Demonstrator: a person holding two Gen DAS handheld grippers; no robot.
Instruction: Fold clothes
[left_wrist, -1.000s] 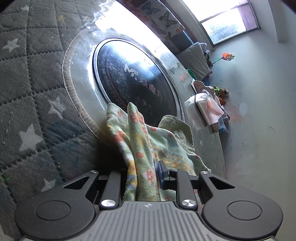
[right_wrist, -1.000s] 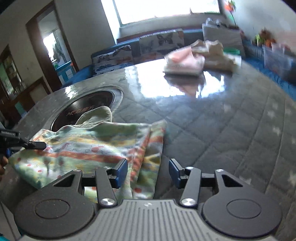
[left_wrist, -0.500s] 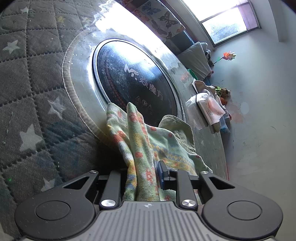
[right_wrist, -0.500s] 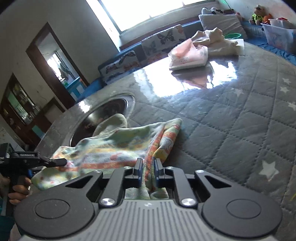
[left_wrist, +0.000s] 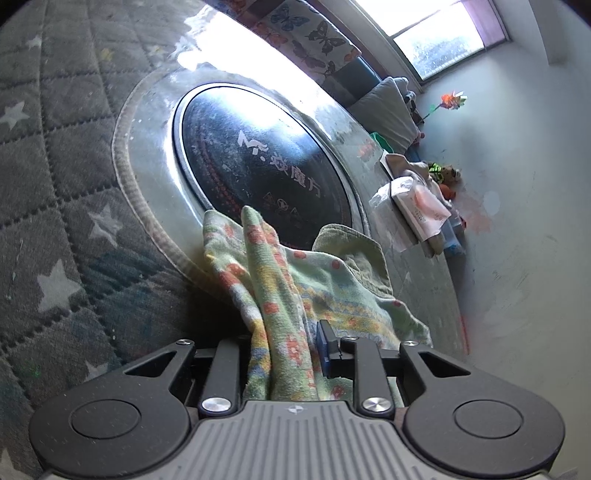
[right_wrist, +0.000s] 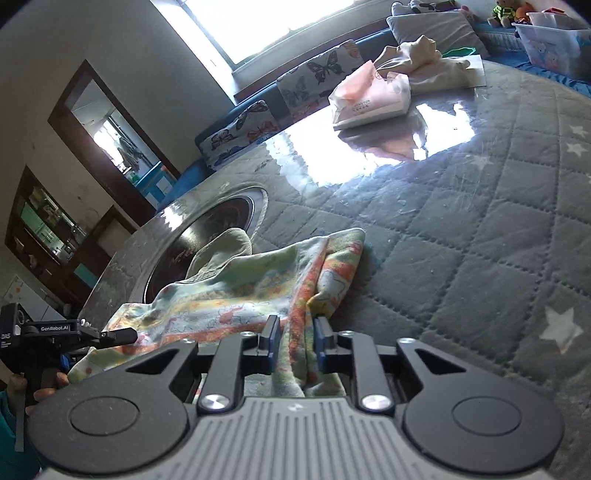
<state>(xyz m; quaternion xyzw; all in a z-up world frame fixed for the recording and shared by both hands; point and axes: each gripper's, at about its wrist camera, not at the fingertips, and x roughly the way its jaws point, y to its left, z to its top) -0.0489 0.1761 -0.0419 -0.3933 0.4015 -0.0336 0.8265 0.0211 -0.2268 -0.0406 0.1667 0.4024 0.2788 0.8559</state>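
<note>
A green garment (left_wrist: 295, 280) with orange flowers lies crumpled on the quilted table cover (left_wrist: 55, 184), partly over the rim of a round black cooktop (left_wrist: 258, 166). My left gripper (left_wrist: 288, 350) is shut on a bunched corner of it; the cloth hides the left finger. In the right wrist view the same garment (right_wrist: 240, 288) spreads leftward, with its folded right edge pinched upright between the blue pads of my right gripper (right_wrist: 295, 343). The left gripper (right_wrist: 110, 334) shows at the far left there, held by a hand (right_wrist: 44, 387) and clamped on the opposite corner.
A pink tissue pack (right_wrist: 369, 99) and a heap of cream clothes (right_wrist: 424, 62) sit on the shiny far part of the table. Butterfly cushions (right_wrist: 314, 81) line a bench beyond it. A clear plastic box (right_wrist: 554, 37) stands at the far right. Grey quilted cover (right_wrist: 480, 240) stretches right of the garment.
My right gripper was open over the garment's edge a second ago; it has closed on that folded edge and tilted. The left gripper kept its hold and barely moved.
</note>
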